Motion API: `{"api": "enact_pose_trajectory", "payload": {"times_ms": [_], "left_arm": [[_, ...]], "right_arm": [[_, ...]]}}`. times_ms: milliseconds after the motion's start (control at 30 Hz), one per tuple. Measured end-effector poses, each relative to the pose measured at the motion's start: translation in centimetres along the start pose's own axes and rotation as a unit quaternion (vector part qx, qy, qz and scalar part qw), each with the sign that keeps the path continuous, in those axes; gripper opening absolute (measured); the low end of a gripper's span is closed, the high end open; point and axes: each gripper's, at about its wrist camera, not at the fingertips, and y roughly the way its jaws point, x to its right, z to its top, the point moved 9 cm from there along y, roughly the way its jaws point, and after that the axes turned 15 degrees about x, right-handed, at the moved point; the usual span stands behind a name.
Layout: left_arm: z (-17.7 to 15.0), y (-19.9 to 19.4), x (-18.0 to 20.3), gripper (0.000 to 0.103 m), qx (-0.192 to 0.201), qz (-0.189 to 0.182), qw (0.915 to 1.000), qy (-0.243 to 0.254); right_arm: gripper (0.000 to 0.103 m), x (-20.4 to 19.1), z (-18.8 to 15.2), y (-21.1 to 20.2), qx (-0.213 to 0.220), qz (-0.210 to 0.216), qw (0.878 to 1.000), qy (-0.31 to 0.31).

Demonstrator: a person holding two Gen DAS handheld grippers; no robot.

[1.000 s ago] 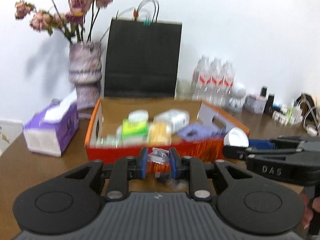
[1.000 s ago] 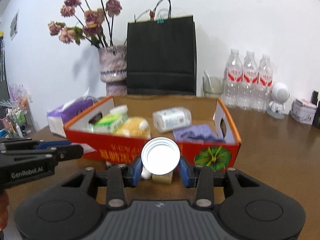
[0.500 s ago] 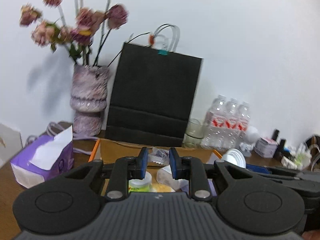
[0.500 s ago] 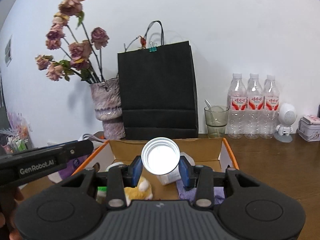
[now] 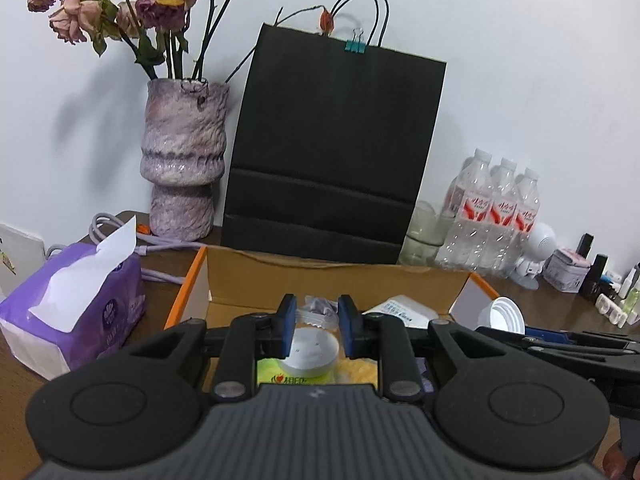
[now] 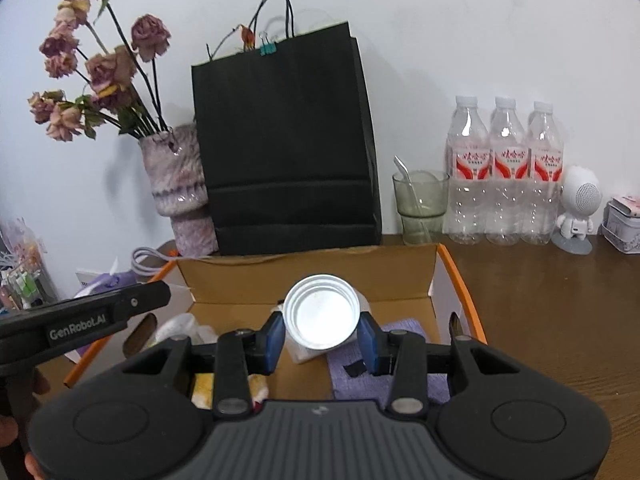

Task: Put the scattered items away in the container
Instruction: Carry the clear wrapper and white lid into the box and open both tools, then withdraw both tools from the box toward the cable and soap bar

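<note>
Left wrist view. My left gripper (image 5: 317,327) hangs over the open cardboard box (image 5: 336,280), its 2 blue pads (image 5: 287,330) clamped on a small crumpled clear plastic packet (image 5: 318,307) that sits between the fingertips. Below the fingers, inside the box, lie a white round lid (image 5: 313,353) on a green-yellow pack (image 5: 288,376), and a white wrapped roll (image 5: 404,311) further right. I point forward and slightly downward toward the box's far wall. At the right edge my right gripper (image 5: 532,338) enters, carrying a white cup (image 5: 502,316) above the box's right end. A purple tissue pack (image 5: 76,312) stands left of the box; a vase (image 5: 182,160), a black paper bag (image 5: 332,152) and 3 water bottles (image 5: 494,216) stand behind it.

Right wrist view. My right gripper (image 6: 322,340) grips the white cup (image 6: 321,316) between its 2 blue pads (image 6: 275,340), the cup's open mouth facing the camera. The cup is held over the box (image 6: 308,276) interior, above a purple cloth (image 6: 376,360) and a yellow soft item (image 6: 224,390). I am roughly level, aimed at the far wall. My left gripper (image 6: 100,312) reaches in from the left edge over the box's left side; its fingertips cannot be made out here. A glass with a spoon (image 6: 420,204) stands behind the box on the brown table (image 6: 560,320).
</note>
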Motion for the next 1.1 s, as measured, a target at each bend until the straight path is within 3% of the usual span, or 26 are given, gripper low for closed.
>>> {"api": "enact_pose_trajectory", "payload": {"times_ms": [133,167,200,233,300,433,1100], "left_arm": [[-0.2,0.0,0.2,0.027,-0.001,0.000,1.0000,0.004],[-0.3,0.1,0.2,0.034,-0.004,0.004,1.0000,0.005],[-0.4,0.2,0.1,0.070,-0.009,0.007,0.9999,0.006],[-0.4,0.2,-0.1,0.102,-0.012,0.018,0.9997,0.006],[-0.1,-0.1,-0.8,0.103,-0.001,0.056,0.9984,0.009],[0.1,-0.2,-0.9,0.103,-0.001,0.052,0.9986,0.000],[0.3,-0.4,-0.7,0.103,-0.001,0.056,0.9984,0.005]], "right_arm": [[0.039,-0.2,-0.3,0.0,-0.004,0.003,1.000,-0.005],[0.047,-0.2,-0.3,0.0,-0.006,0.004,1.000,-0.005],[0.061,-0.2,-0.3,0.0,-0.009,0.005,1.000,-0.003],[0.103,-0.1,-0.4,0.1,-0.014,0.004,1.000,0.001],[0.103,0.4,-0.2,0.1,-0.010,-0.006,1.000,0.003],[0.103,1.2,0.3,0.3,-0.001,-0.022,1.000,0.008],[0.103,1.3,0.5,-0.5,0.002,-0.025,1.000,0.006]]}}
